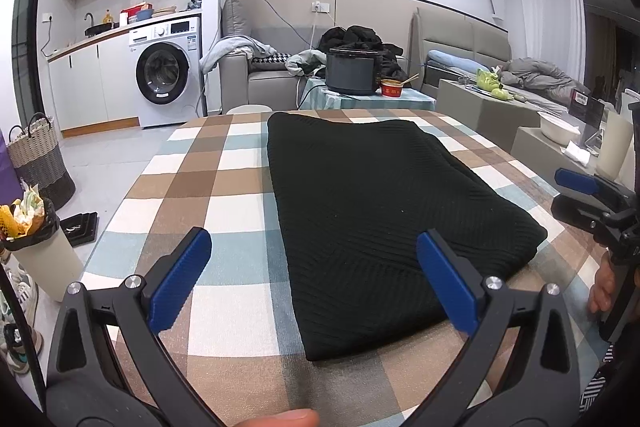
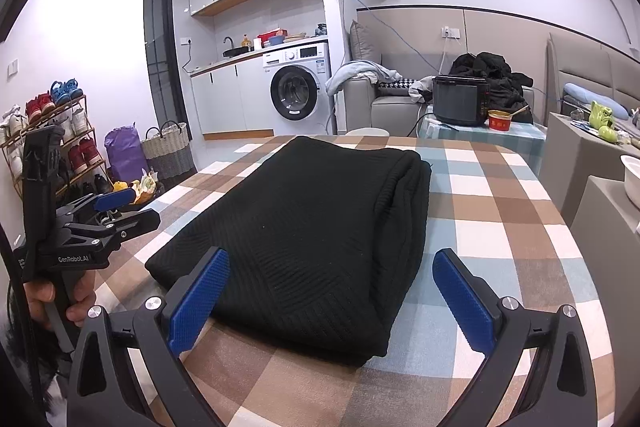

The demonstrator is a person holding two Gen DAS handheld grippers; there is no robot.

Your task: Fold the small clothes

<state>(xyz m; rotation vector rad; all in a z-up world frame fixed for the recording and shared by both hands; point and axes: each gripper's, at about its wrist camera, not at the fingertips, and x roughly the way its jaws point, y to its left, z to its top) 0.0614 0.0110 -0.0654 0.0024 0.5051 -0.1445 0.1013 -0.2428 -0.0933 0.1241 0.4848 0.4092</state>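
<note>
The left tongs [image 1: 314, 281] are spread wide with nothing between their blue pads [image 1: 180, 281], hanging just above the near end of the bench [image 1: 224, 195]. One pad sits over the checked cloth, the other over the near left part of the folded black garment [image 1: 372, 211]. The right tongs [image 2: 330, 301] are likewise parted and empty, straddling the garment's near end from the other side.

Each pair shows in the other's camera: the right tongs [image 1: 588, 195] at the far right edge of the left view, the left tongs [image 2: 116, 207] at the left of the right view, held by a hand [image 2: 56, 301]. Both sit beside the garment, not touching it.

The garment is a ribbed black knit folded into a long rectangle, lying flat on the checked cloth in the middle of the bench. Its long axis runs away from the tongs toward the far edge, and a thick folded edge runs along its right side.

Beyond the bench stand a small table with a dark cooker [image 1: 352, 73] and red bowl [image 1: 392, 87], a sofa piled with clothes, and a washing machine [image 1: 166, 73].
</note>
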